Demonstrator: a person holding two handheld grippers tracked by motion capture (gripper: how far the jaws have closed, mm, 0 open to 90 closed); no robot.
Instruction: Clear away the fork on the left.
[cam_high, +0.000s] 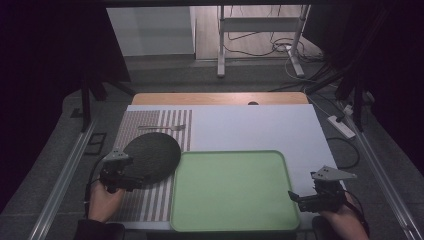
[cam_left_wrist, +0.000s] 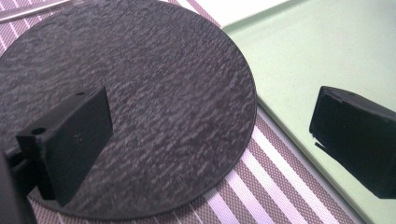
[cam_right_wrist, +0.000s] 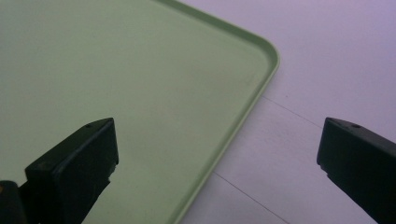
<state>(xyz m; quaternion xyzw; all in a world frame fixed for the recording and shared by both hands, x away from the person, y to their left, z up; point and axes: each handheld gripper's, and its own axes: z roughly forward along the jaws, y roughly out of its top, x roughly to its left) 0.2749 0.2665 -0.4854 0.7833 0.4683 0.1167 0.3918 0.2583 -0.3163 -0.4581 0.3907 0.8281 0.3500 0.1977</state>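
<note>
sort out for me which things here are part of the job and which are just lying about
In the job:
- black round plate
- green tray
- left gripper, open over the plate
- right gripper, open at the tray's edge

Lying about:
- fork
- striped placemat

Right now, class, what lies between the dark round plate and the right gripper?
The green tray, nothing on it, spans that stretch between the dark round plate and the right gripper, in the high view.

Open tongs (cam_right_wrist: 219, 158), green tray (cam_right_wrist: 140, 70), white table (cam_right_wrist: 327, 56)
</note>
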